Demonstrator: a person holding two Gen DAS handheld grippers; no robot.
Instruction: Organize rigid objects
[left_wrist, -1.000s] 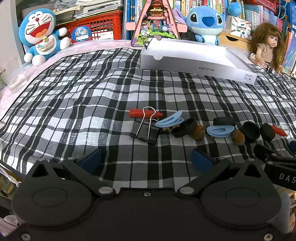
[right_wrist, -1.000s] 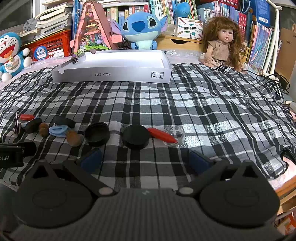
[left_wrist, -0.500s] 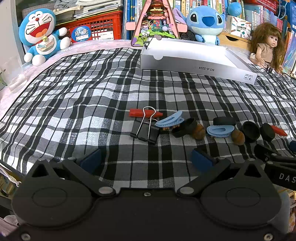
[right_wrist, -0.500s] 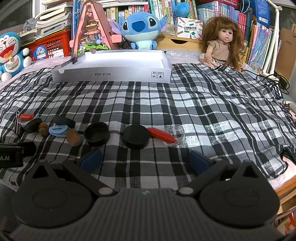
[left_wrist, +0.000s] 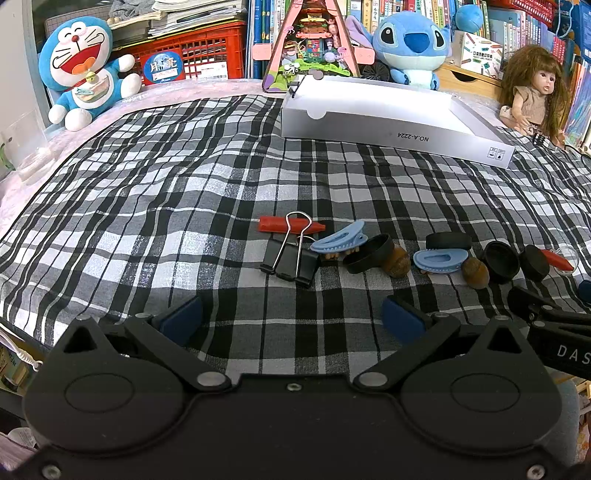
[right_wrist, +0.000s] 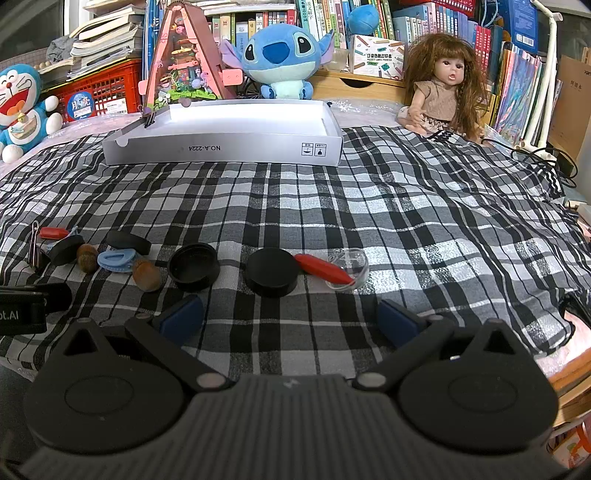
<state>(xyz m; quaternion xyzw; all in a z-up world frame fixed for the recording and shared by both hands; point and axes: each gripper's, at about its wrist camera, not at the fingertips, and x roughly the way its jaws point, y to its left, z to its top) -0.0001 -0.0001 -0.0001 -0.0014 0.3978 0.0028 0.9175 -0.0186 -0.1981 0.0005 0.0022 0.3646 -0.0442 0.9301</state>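
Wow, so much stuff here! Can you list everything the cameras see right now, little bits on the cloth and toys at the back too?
Binder clips: two, black, left end of the row.
Red pieces: two, one behind the clips, one on the clear dish.
Clear dish: one, right end.
Hair clips: two, light blue, mid-row.
Round caps: four, black, along the row.
Nuts: two, brown, beside caps.
Box: one, white, open, behind the row.
Checked cloth: one, black-white, under all.
Plush toys: two, blue, at back; second.
Doll: one, brown-haired, back right.
Triangular model house: pink.
Crate: red.
Books: shelves behind.
Left gripper: black, jaws open.
Right gripper: black, jaws open.
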